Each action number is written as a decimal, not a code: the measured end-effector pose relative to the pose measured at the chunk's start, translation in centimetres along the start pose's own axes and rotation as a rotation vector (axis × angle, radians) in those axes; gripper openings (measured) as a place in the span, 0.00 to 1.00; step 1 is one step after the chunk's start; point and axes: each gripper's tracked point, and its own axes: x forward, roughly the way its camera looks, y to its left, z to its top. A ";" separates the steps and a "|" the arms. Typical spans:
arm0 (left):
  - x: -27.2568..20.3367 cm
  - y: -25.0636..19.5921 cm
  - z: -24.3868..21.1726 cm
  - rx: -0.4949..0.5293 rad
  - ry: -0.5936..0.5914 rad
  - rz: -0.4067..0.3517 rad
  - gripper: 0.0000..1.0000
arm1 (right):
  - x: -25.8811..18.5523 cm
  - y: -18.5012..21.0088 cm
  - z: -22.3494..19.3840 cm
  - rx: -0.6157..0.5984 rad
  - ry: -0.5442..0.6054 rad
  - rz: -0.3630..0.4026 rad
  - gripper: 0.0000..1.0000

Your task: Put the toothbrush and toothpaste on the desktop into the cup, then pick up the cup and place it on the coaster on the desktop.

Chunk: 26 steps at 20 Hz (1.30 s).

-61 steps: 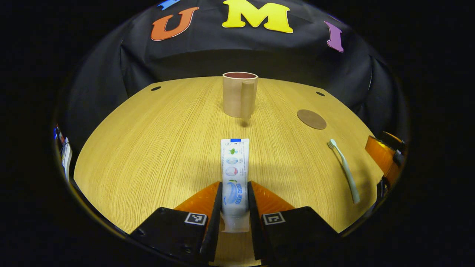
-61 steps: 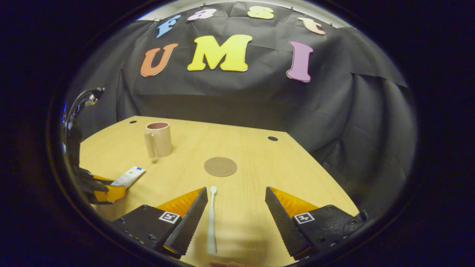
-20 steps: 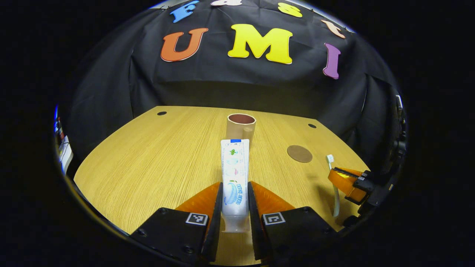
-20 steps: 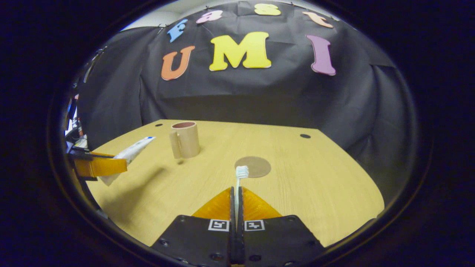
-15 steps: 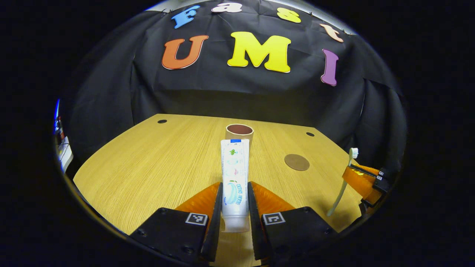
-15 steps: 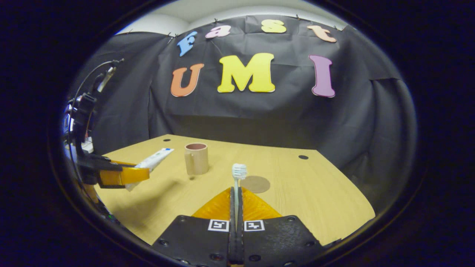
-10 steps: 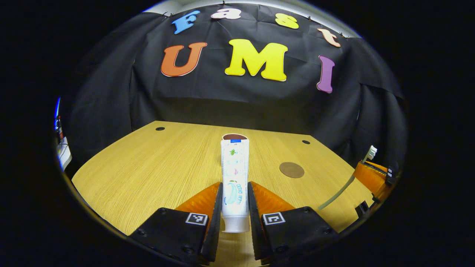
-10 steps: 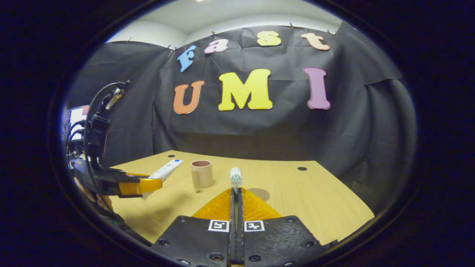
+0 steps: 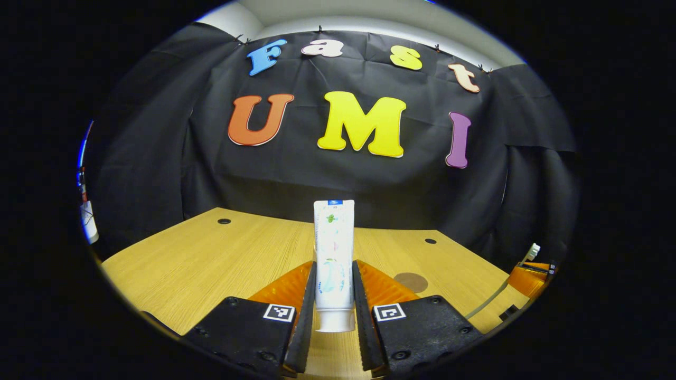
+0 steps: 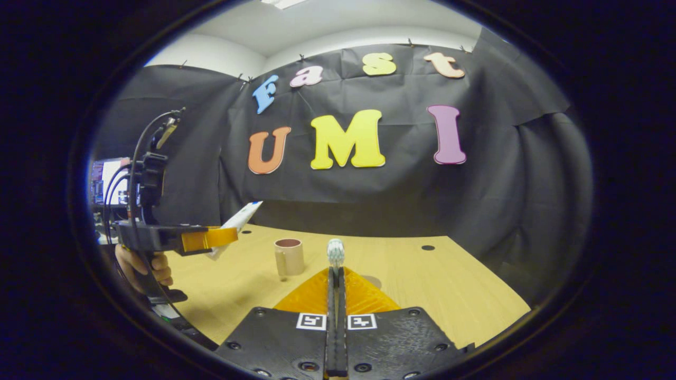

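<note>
My left gripper (image 9: pixel 334 264) is shut on the white toothpaste tube (image 9: pixel 334 232), which sticks up and forward above the wooden desk (image 9: pixel 211 258) and hides the cup. In the right gripper view that left gripper (image 10: pixel 211 237) hovers high at the left with the toothpaste tube (image 10: pixel 240 217). My right gripper (image 10: pixel 336 272) is shut on the toothbrush (image 10: pixel 335 252), bristles pointing up, above the desk. The tan cup (image 10: pixel 289 257) stands upright on the desk beyond both grippers. The round brown coaster (image 9: pixel 411 282) lies to its right. The right gripper (image 9: pixel 531 272) shows at the far right.
The desk (image 10: pixel 449 285) has small dark holes near its back corners (image 9: pixel 224 221) (image 10: pixel 428 247). A person's hand (image 10: pixel 142 266) holds the left gripper's handle, with a cable above it. A lit screen (image 10: pixel 108 182) sits beyond the desk's left side.
The right gripper shut on the toothbrush and lifted it. The left gripper raised the toothpaste off the desk. Both views have tilted upward, so the desk sits lower in them.
</note>
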 end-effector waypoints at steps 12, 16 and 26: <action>13.3 0.4 2.2 0.015 -0.120 -0.021 0.41 | 0.6 -3.1 -1.9 0.035 0.016 -0.038 0.00; 13.9 -0.4 2.6 0.021 -0.126 -0.027 0.41 | 0.8 -4.1 -2.8 0.063 0.035 -0.042 0.00; 15.0 0.0 1.4 0.057 -0.086 0.003 0.44 | 0.6 -4.5 -3.5 0.062 0.051 -0.045 0.00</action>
